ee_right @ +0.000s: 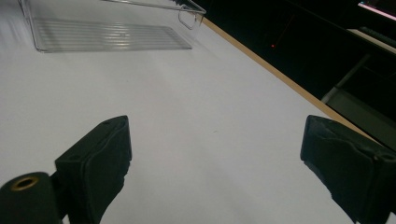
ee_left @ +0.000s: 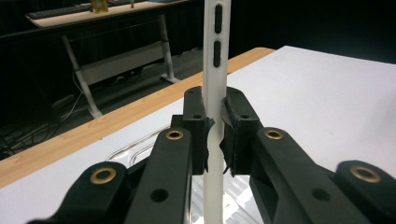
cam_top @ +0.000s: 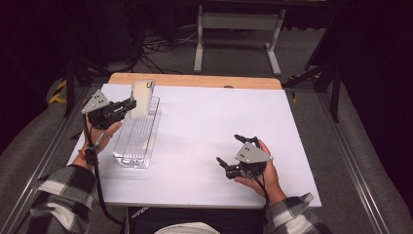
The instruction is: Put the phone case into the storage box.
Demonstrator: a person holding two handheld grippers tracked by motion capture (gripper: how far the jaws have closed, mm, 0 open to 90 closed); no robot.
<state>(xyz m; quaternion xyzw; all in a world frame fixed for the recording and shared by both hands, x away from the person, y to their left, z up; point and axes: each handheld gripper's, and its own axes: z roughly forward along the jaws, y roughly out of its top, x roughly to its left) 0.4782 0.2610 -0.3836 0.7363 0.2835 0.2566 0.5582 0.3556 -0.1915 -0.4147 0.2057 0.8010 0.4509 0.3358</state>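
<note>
One pale phone case held above one clear tray

The thin, slotted-edge case (cam_top: 142,98), perhaps plastic, is clamped upright in the left gripper (cam_top: 127,107) jaws over the ribbed, rectangular tray (cam_top: 138,139); right gripper (cam_top: 233,150) jaws gape empty above the smooth white tabletop (cam_top: 204,122).

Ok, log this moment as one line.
left gripper: shut on white phone case, held upright over clear plastic tray | right gripper: open, empty, low over white tabletop

A dark lab: black curtains, floor cables (cam_top: 156,48), white-topped test table (cam_top: 219,122).
</note>
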